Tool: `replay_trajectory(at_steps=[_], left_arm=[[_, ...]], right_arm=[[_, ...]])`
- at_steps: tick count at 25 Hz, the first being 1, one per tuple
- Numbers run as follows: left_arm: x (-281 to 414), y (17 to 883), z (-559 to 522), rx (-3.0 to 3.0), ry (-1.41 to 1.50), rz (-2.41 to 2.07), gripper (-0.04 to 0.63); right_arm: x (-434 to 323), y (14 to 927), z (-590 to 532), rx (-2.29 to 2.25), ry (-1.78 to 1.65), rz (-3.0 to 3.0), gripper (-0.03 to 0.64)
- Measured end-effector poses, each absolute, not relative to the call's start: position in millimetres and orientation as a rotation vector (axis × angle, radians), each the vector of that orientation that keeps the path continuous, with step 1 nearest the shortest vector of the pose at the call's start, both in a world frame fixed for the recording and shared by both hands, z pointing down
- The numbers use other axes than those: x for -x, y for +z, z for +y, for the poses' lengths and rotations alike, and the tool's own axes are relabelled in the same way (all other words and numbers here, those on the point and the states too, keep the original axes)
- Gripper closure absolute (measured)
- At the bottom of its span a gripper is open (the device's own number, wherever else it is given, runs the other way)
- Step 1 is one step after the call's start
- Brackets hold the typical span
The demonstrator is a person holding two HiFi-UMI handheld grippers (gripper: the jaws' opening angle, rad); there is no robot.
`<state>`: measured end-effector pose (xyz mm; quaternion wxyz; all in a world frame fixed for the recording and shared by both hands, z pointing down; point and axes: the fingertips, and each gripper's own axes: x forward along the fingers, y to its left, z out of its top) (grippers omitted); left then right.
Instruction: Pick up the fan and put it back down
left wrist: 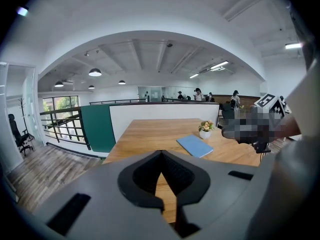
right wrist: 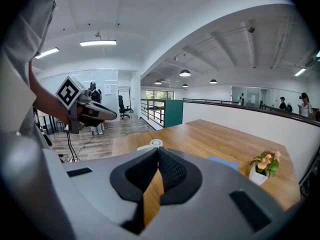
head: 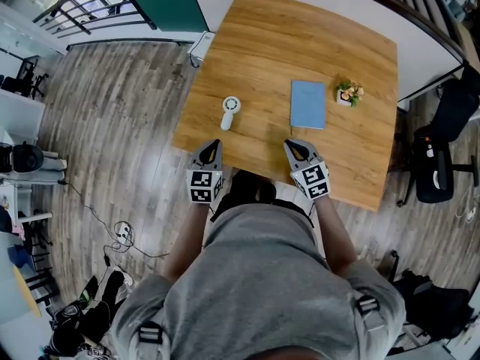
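Fan (head: 230,112) ahead of L claw (head: 216,144).

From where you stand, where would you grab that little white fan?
The fan lies flat, round head away, slim handle pointing back toward the left gripper. So probably pinch across the handle, coming in from the near edge of the table.

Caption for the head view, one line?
Left gripper and right gripper, shut and empty, at the table edge; fan, notebook and plant beyond.
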<state>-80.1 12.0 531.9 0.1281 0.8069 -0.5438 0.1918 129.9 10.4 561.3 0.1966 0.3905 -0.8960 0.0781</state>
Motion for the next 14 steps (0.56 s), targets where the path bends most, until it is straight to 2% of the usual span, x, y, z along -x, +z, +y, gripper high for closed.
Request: replay_trajectory(at_steps=[14], left_arm=[[58.6, 544.3, 19.3, -2.33, 0.591, -1.539, 0.577]], right_arm=[[-137.7, 563.8, 11.1, -1.081, 0.241, -2.522, 0.615]])
